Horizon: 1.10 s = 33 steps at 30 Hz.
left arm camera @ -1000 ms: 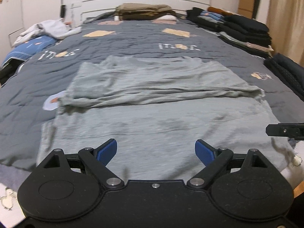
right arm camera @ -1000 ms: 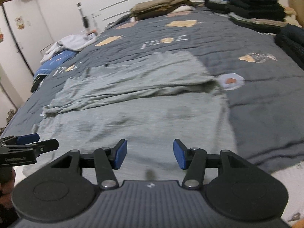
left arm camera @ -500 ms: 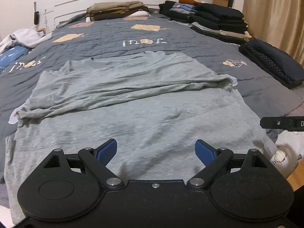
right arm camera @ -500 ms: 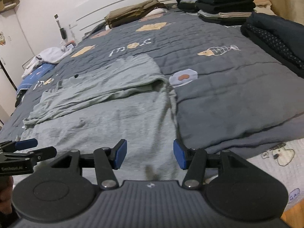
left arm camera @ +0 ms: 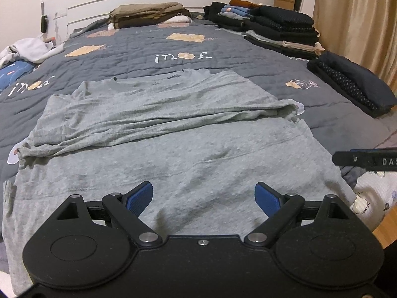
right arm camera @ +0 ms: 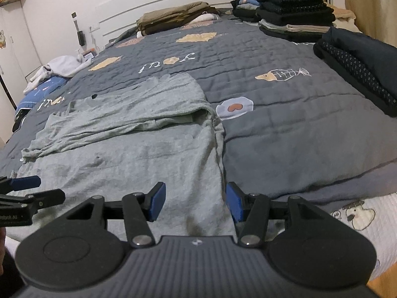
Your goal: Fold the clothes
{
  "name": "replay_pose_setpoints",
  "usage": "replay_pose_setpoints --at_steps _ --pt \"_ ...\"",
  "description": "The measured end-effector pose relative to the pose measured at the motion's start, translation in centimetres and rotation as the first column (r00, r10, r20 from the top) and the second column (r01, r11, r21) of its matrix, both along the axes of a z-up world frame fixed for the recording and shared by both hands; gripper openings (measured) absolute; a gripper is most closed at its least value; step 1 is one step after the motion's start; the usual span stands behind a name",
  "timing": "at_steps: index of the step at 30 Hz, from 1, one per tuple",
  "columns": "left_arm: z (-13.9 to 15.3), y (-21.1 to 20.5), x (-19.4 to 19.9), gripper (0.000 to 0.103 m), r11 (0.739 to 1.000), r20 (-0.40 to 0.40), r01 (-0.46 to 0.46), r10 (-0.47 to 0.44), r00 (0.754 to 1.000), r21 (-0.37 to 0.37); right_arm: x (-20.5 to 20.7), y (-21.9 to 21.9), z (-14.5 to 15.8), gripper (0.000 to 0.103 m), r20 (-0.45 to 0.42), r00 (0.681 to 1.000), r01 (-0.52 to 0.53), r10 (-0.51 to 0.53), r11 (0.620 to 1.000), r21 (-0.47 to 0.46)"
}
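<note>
A grey T-shirt (left arm camera: 173,149) lies flat on the dark grey quilt (left arm camera: 173,47), its far part folded back over itself into a creased band (left arm camera: 139,114). My left gripper (left arm camera: 203,200) hovers open over the shirt's near hem, nothing between its blue pads. The right gripper (right arm camera: 194,203) is open too, above the shirt's (right arm camera: 139,154) near right edge. Each gripper's tip shows in the other view, the right one (left arm camera: 367,161) and the left one (right arm camera: 27,193).
Folded dark clothes are stacked at the bed's far right (left arm camera: 280,27) and a navy pile (left arm camera: 352,82) lies closer on the right. Brown folded clothes (left arm camera: 146,16) sit by the headboard. Loose white and blue garments (left arm camera: 27,52) lie at the left. A white sheet (right arm camera: 352,216) hangs at the bed's near edge.
Both views have swung to the right along the near hem. The left gripper now sits nearer the shirt's middle and the right gripper over its right edge. Both stay open.
</note>
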<state>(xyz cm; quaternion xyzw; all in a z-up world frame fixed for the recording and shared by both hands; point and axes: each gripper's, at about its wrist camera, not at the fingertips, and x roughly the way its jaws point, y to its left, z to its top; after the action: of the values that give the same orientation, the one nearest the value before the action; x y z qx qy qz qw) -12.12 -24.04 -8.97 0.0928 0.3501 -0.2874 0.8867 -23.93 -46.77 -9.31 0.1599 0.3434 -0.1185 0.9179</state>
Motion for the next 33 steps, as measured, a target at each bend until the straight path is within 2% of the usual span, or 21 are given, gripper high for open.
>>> replay_pose_setpoints --at_steps 10,20,29,32,33 --pt "0.4 0.4 0.4 0.089 0.999 0.008 -0.024 0.024 1.0 -0.021 3.4 -2.9 1.7 0.053 -0.008 0.998 -0.058 0.058 0.997 -0.051" --pt "0.5 0.9 0.8 0.089 0.999 0.004 -0.031 0.031 1.0 -0.029 7.5 -3.0 -0.3 0.053 -0.043 0.981 -0.194 0.19 0.971 -0.142" --pt "0.6 1.4 1.3 0.089 0.998 0.003 -0.042 0.043 0.999 -0.038 9.3 -3.1 -2.1 0.052 -0.071 0.97 -0.239 0.232 0.963 -0.122" --pt "0.6 1.4 1.4 0.089 0.998 0.002 -0.039 0.039 0.999 -0.039 9.7 -3.0 -2.5 0.047 -0.071 0.968 -0.247 0.24 0.962 -0.116" --pt "0.6 1.5 1.4 0.089 0.998 0.003 -0.039 0.039 0.999 -0.039 9.8 -3.0 -2.6 0.033 -0.071 0.968 -0.25 0.243 0.962 -0.114"
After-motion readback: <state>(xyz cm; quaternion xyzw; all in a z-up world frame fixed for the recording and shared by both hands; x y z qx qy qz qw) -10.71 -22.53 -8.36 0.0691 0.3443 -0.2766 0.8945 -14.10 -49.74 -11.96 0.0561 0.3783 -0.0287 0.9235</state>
